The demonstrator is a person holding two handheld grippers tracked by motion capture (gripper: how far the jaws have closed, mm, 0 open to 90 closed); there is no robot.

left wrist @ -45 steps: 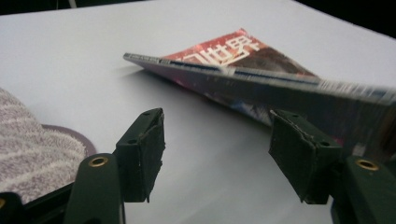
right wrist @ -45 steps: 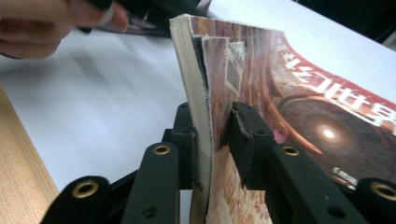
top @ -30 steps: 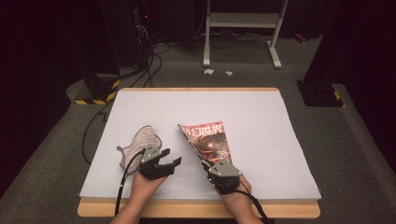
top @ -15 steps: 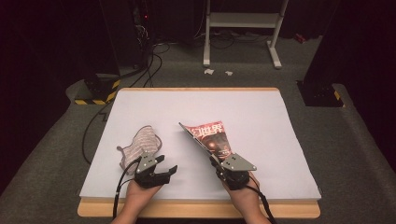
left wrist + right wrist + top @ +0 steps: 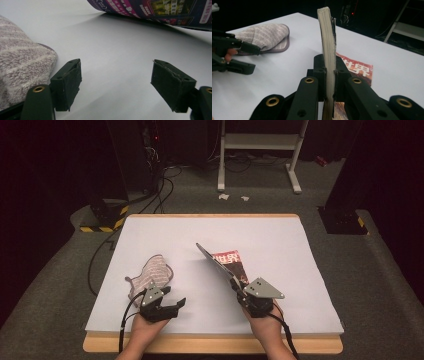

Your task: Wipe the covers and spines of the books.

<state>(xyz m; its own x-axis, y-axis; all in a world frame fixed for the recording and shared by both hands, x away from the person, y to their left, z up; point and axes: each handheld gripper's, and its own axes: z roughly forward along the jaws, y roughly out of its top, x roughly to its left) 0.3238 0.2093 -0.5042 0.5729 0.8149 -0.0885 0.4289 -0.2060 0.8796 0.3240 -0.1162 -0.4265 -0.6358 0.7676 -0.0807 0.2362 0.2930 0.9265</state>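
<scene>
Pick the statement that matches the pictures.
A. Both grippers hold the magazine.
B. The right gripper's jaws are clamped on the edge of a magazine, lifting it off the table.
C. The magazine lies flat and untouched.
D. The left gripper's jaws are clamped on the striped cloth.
B: the right gripper pinches the magazine on edge, while the left gripper stands open beside the striped cloth.

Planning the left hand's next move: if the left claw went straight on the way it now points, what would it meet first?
Probably the lifted magazine. The left claw stands open, with bare white table between and ahead of its jaws, and the magazine's raised underside crosses the far end of that line. The striped mitt sits off to its side. Depth is hard to judge.
</scene>
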